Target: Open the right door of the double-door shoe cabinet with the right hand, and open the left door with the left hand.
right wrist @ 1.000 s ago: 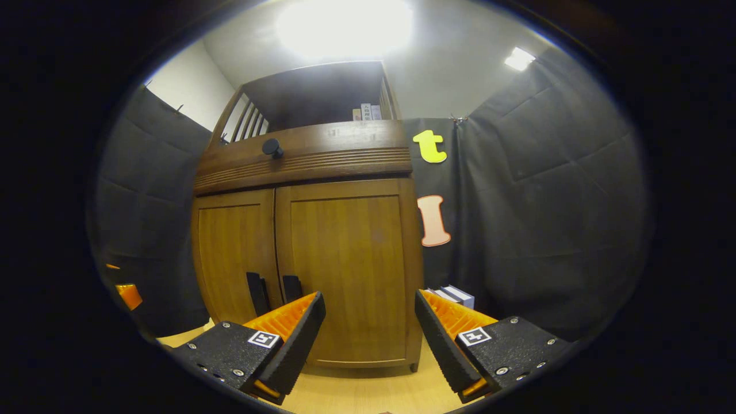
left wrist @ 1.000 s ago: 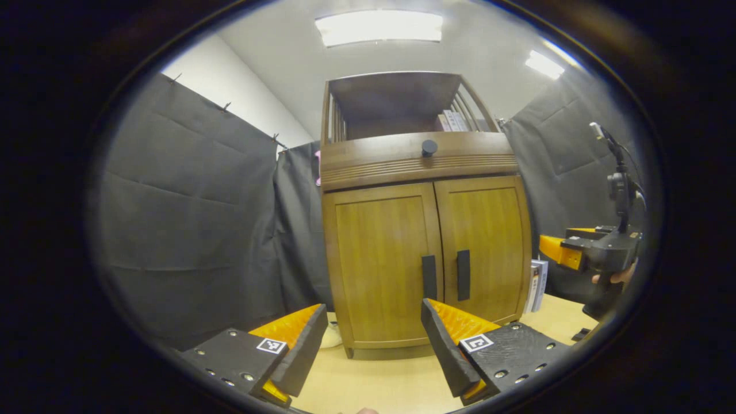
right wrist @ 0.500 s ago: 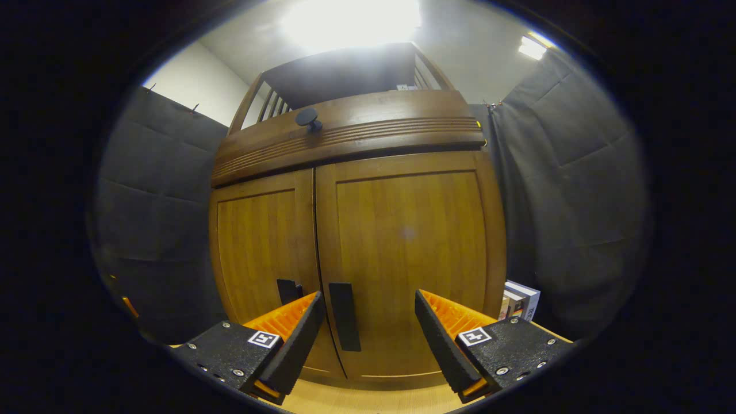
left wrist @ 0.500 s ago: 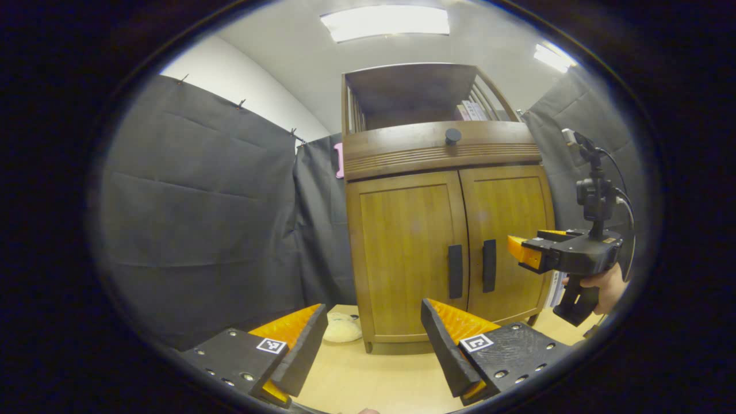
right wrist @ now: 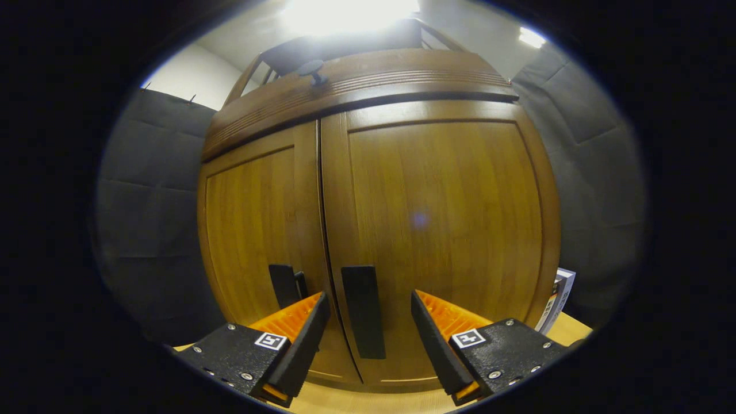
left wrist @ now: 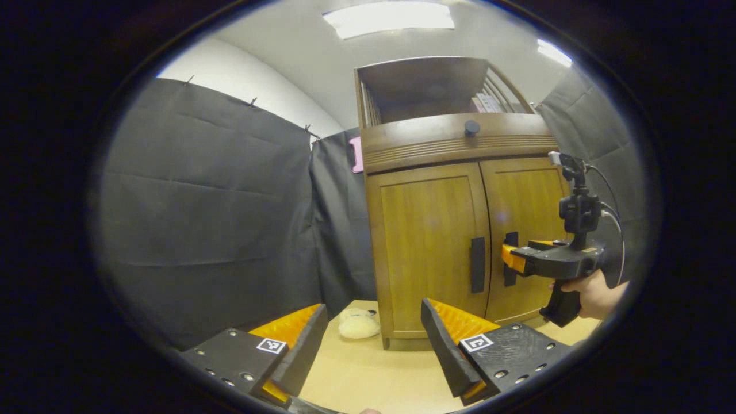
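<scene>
The wooden shoe cabinet [left wrist: 428, 152] stands ahead with both doors closed. In the left gripper view its left door [left wrist: 431, 247] carries a dark upright handle [left wrist: 477, 264], off to the right of my open left gripper [left wrist: 374, 307] and well beyond it. A hand [left wrist: 595, 287] holds my right gripper [left wrist: 507, 259] up against the right door [left wrist: 526, 195], partly hiding that door's handle [left wrist: 510, 276]. In the right gripper view the right door [right wrist: 443, 213] looms close, and its handle [right wrist: 363, 310] stands between the fingers of my open right gripper [right wrist: 370, 295]. The left handle [right wrist: 284, 284] shows behind the left finger.
A pale soft lump [left wrist: 357, 325] lies on the light wooden surface [left wrist: 368, 374] by the cabinet's left foot. Books [right wrist: 560, 290] lean beside its right side. A round knob [left wrist: 471, 127] juts from the drawer above the doors. Black cloth walls close in on both sides.
My right gripper has moved in towards the right door until the handle stands between its fingers. The left gripper view has swung left, leaving the cabinet farther to the right.
</scene>
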`<state>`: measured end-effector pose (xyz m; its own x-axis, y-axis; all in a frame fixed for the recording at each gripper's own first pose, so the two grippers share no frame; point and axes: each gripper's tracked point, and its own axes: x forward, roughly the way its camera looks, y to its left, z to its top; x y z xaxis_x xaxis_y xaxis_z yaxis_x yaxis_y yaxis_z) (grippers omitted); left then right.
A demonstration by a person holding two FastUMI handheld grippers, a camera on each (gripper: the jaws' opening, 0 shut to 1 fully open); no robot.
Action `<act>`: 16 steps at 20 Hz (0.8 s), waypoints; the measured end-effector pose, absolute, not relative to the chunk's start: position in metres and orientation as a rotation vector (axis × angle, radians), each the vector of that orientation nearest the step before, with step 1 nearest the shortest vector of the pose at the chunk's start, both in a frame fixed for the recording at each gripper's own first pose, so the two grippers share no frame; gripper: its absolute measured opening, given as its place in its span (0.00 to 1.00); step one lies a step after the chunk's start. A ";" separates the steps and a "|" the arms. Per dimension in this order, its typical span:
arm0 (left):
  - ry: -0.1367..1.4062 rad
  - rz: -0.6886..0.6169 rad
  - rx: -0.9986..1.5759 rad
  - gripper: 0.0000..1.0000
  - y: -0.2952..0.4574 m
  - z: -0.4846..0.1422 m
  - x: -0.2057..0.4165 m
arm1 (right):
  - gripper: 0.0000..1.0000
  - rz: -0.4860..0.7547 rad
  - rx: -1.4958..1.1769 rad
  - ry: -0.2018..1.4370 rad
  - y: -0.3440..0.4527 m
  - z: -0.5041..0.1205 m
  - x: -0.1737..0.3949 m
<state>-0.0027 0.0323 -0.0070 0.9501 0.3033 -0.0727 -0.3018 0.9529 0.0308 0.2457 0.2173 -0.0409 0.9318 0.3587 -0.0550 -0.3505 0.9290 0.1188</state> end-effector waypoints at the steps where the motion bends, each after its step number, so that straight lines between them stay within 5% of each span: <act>1: 0.074 0.311 0.025 0.87 0.033 -0.005 -0.003 | 0.87 0.365 0.115 0.083 0.220 -0.044 0.249; 6: 0.075 0.314 0.014 0.93 0.034 -0.010 -0.002 | 0.70 0.405 0.113 0.130 0.235 -0.062 0.256; 9: 0.066 0.311 0.034 0.86 0.034 -0.005 -0.002 | 0.46 0.365 0.122 0.120 0.231 -0.059 0.264; 10: 0.061 0.311 0.036 0.93 0.033 -0.005 -0.002 | 0.43 0.368 0.134 0.129 0.232 -0.060 0.264; 16: 0.037 0.279 0.021 0.93 0.031 -0.004 -0.001 | 0.25 0.386 0.064 0.153 0.230 -0.057 0.252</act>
